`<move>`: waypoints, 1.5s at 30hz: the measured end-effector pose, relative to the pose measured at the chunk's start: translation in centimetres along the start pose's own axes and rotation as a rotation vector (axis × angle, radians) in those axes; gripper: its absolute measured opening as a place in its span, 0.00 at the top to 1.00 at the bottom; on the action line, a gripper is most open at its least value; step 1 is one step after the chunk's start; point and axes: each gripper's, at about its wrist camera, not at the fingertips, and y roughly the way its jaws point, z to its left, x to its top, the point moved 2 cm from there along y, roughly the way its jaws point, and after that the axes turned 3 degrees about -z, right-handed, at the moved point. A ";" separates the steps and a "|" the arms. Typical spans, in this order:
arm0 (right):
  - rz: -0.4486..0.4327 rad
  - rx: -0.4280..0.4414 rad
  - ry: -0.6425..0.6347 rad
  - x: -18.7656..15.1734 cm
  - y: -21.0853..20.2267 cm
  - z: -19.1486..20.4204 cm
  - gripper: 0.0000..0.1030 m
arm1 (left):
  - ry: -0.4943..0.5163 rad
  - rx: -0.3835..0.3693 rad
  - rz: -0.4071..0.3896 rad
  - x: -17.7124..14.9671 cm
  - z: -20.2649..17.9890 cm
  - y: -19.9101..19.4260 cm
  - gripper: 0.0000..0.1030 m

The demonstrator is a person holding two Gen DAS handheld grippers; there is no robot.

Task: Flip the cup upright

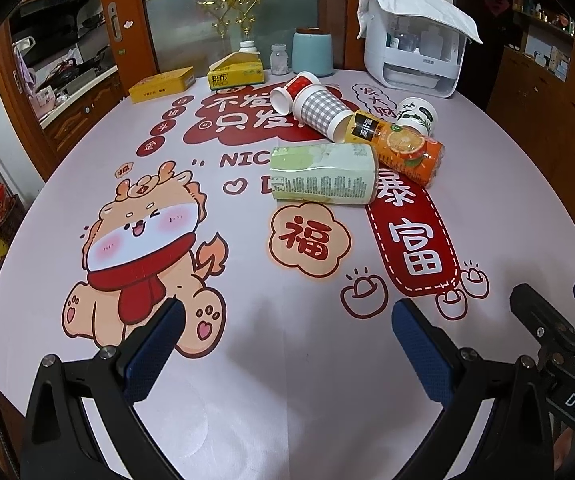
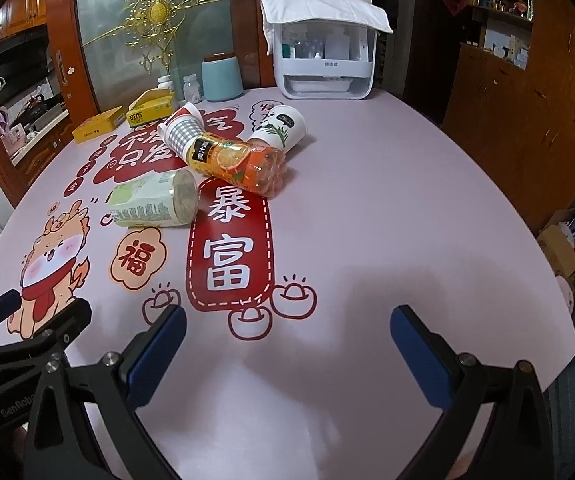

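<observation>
Lying mid-worktop (image 1: 287,380): three cups, namely red cup (image 1: 293,90), checked cup (image 1: 321,112) and leaf-print cup (image 1: 417,116), apparently all tipped over, plus two bottles, orange (image 1: 401,150) and green (image 1: 323,178). Left tongs (image 1: 287,344) and right tongs (image 2: 287,344) gape wide, holding nothing.

Round table (image 1: 299,392) with pale pink printed cloth, cartoon dragon (image 1: 143,248) near left. Mid-table cluster, all lying on their sides: green-label bottle (image 1: 323,179), orange juice bottle (image 1: 399,148) just right of it, gingham paper cup (image 1: 319,111) and red-white paper cup (image 1: 293,90) behind, plant-print paper cup (image 1: 417,115) right. Far edge: yellow tin (image 1: 162,84), tissue box (image 1: 236,72), small glass jar (image 1: 279,59), blue canister (image 1: 312,53), white dispenser appliance (image 1: 415,50) under a cloth.
</observation>
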 end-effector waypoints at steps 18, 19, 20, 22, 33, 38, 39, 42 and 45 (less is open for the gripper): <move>-0.016 0.021 -0.008 -0.1 -0.4 0.3 0.09 | -0.007 0.000 0.006 -0.1 0.1 0.0 0.01; -0.016 0.022 -0.009 -0.1 -0.4 0.3 0.10 | -0.007 -0.001 0.007 -0.1 0.1 0.0 0.01; -0.015 0.023 -0.011 -0.1 -0.4 0.4 0.12 | -0.007 -0.001 0.008 -0.1 0.0 0.0 0.01; -0.012 0.023 -0.012 -0.2 -0.4 0.4 0.13 | -0.008 0.000 0.008 -0.1 0.0 0.0 0.01; -0.011 0.033 -0.025 0.8 0.4 0.0 0.18 | -0.026 0.021 0.022 1.0 0.9 1.1 0.01; -0.013 0.062 -0.065 2.5 1.4 0.2 0.18 | -0.020 0.044 0.019 2.1 1.7 1.9 0.01; -0.016 0.069 -0.079 2.9 1.6 0.4 0.18 | -0.020 0.050 0.019 2.3 1.8 2.0 0.01; -0.019 0.101 -0.119 4.3 2.2 1.2 0.18 | -0.018 0.063 0.016 3.0 2.2 2.5 0.01; -0.027 0.137 -0.155 5.7 2.8 2.3 0.18 | -0.013 0.077 0.011 3.8 2.5 2.9 0.01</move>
